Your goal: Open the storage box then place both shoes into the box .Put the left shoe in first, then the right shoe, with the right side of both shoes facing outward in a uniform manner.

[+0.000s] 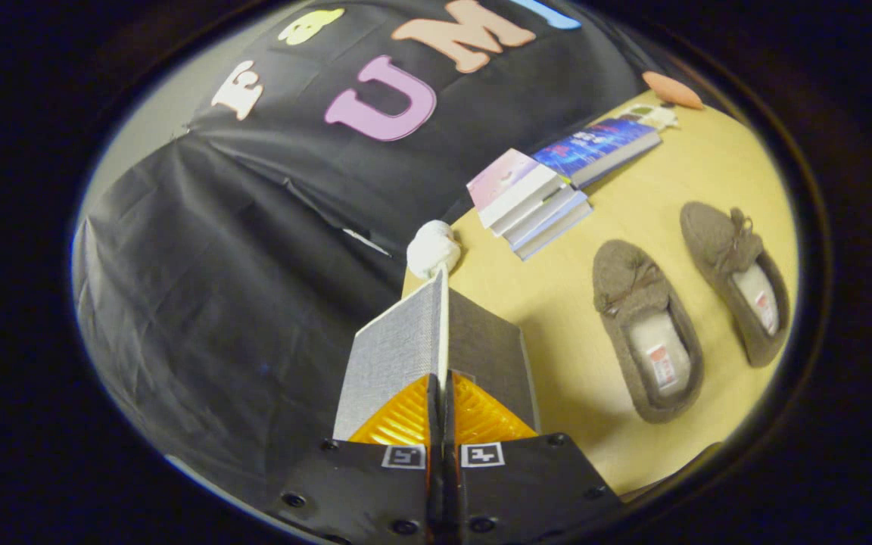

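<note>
My gripper (442, 387) is shut on the thin edge of the storage box's grey fabric lid (394, 352), both fingers pressing on it, and the lid stands lifted edge-on between them. Just beside the lid, a darker grey part of the box (489, 341) shows; its inside is hidden. Two brown furry slippers lie on the wooden table (557, 303) past the box. The nearer slipper (644, 329) and the farther slipper (735, 276) lie side by side, bows pointing the same way, their pale insoles showing.
A stack of books (530, 200) sits beyond the box near the booth's cloth wall, with a blue book (602, 145) behind it. A white crumpled wad (432, 246) lies just ahead of the lid's tip. An orange object (671, 89) rests at the table's far end.
</note>
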`<state>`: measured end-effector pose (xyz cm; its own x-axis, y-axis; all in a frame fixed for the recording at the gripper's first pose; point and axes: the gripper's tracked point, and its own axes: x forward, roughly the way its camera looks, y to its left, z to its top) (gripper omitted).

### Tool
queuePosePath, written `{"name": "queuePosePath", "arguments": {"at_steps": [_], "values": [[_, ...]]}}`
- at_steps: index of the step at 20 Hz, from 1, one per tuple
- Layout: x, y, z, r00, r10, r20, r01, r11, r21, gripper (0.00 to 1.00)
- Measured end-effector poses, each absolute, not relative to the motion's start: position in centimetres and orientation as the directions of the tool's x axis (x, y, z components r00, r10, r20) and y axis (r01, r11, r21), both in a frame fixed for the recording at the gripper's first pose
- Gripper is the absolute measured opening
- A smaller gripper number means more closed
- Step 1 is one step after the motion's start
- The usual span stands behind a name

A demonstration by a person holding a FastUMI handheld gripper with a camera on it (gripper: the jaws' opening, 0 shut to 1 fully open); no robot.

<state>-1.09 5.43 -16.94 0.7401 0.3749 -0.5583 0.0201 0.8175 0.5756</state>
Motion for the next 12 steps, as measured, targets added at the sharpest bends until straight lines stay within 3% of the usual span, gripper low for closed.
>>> {"name": "queuePosePath", "arguments": {"at_steps": [12], "values": [[1.2,14.2,-4.9,0.737,0.461,-0.495,-0.128,0.814,0.566,0.03]]}}
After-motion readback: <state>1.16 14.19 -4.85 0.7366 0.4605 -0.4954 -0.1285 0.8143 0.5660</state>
